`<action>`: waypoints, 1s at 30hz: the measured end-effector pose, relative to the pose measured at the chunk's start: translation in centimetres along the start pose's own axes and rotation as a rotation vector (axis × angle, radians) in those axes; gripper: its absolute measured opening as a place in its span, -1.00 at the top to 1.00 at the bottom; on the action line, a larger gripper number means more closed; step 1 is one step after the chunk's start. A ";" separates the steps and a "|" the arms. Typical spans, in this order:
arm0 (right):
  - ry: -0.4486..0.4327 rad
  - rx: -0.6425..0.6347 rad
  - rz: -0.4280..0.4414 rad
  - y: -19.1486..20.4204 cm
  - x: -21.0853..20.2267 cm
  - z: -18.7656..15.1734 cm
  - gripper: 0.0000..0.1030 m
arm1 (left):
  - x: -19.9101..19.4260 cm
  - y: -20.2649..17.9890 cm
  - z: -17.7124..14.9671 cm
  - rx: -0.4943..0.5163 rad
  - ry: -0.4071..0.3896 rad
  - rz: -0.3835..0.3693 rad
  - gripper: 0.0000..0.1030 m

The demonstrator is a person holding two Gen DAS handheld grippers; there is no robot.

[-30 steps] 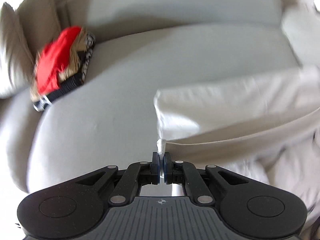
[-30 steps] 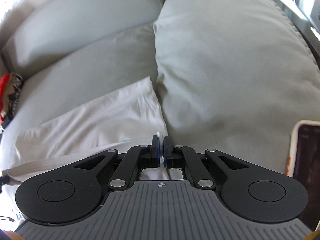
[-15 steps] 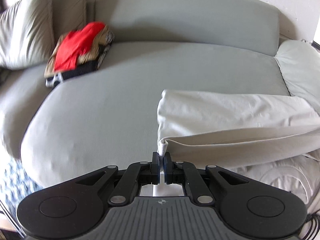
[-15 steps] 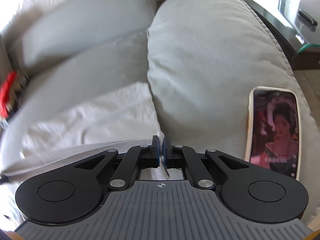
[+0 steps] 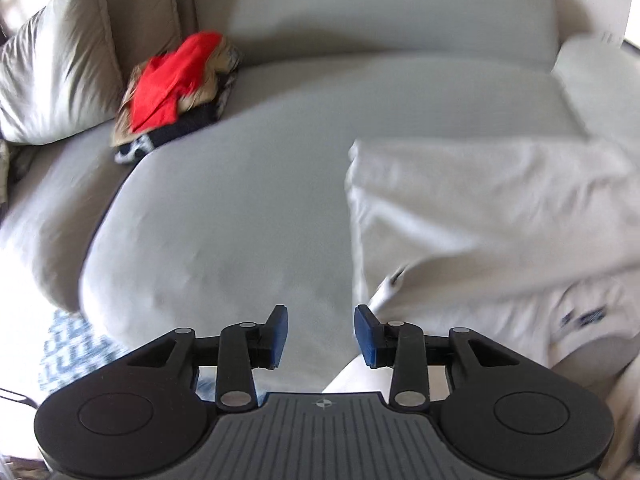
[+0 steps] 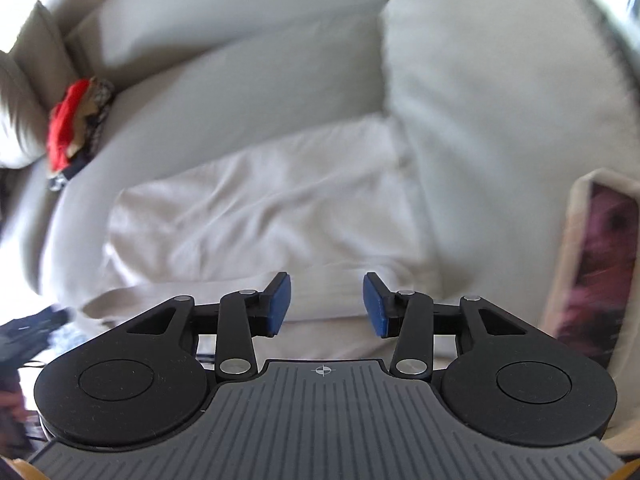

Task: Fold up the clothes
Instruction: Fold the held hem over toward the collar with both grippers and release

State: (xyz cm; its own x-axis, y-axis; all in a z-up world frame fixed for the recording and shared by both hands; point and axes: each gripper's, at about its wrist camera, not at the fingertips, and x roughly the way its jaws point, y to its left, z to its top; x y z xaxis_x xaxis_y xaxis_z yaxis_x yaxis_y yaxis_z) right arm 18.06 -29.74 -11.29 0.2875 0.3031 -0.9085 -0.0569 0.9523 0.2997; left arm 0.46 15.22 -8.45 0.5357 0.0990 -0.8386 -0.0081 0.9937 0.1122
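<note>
1. Cream-white cotton garment (image 5: 480,200), folded once into a long band, lay on the pale grey sofa seat cushion (image 5: 224,208), its long axis running left to right across both views.
2. Left tongs (image 5: 321,330) had just been opening and stood moderately wide with nothing between the blue pads (image 5: 280,330); a small corner of the garment hung free just beyond the right pad.
3. Right tongs (image 6: 327,306) had likewise just been opening and stood apart, empty, the cloth lying beneath and ahead of them, not pinched.
4. From the left tongs the garment's short end lay ahead and to the right; from the right tongs it spread ahead and leftward, stopping against the bulging grey cushion (image 6: 500,100). Each hand seemed close to one near corner.
5. Judged from this, the next fold would bring one short end over the other along that axis.
6. A stack of folded clothes topped in red (image 5: 172,84) sat well apart at the far left; a phone in a pale case (image 6: 596,264) rested at the right.
</note>
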 end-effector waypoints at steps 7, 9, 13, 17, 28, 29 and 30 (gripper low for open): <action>0.134 0.000 -0.047 3.9 9.5 4.1 0.16 | 6.7 -8.1 4.3 0.117 0.095 -0.120 0.28; 0.108 0.002 -0.009 4.8 10.7 4.9 0.17 | 8.8 -10.1 5.2 0.161 0.121 -0.085 0.25; 0.196 0.012 0.030 5.7 12.7 3.9 0.34 | 11.1 -12.7 6.0 0.230 0.127 -0.058 0.24; 0.412 -0.021 0.118 4.6 10.6 -0.5 0.43 | 9.6 -12.4 4.3 0.324 0.183 -0.142 0.42; 0.094 0.064 0.130 -0.5 0.8 -7.3 0.04 | -1.1 -4.3 -5.4 0.228 0.154 -0.292 0.26; 0.048 0.082 0.100 -0.5 1.1 -7.0 0.04 | -1.0 -4.3 -5.2 0.188 0.137 -0.298 0.25; -0.004 0.077 0.082 -0.4 1.5 -6.6 0.06 | -0.8 -4.4 -4.9 0.146 0.122 -0.310 0.25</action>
State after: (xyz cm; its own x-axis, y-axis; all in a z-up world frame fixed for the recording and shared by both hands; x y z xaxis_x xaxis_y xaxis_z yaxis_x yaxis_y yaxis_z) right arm 12.16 -29.44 -14.73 0.2890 0.3795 -0.8789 -0.0064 0.9188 0.3946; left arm -4.09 11.08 -10.90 0.3894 -0.1912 -0.9010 0.2644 0.9602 -0.0895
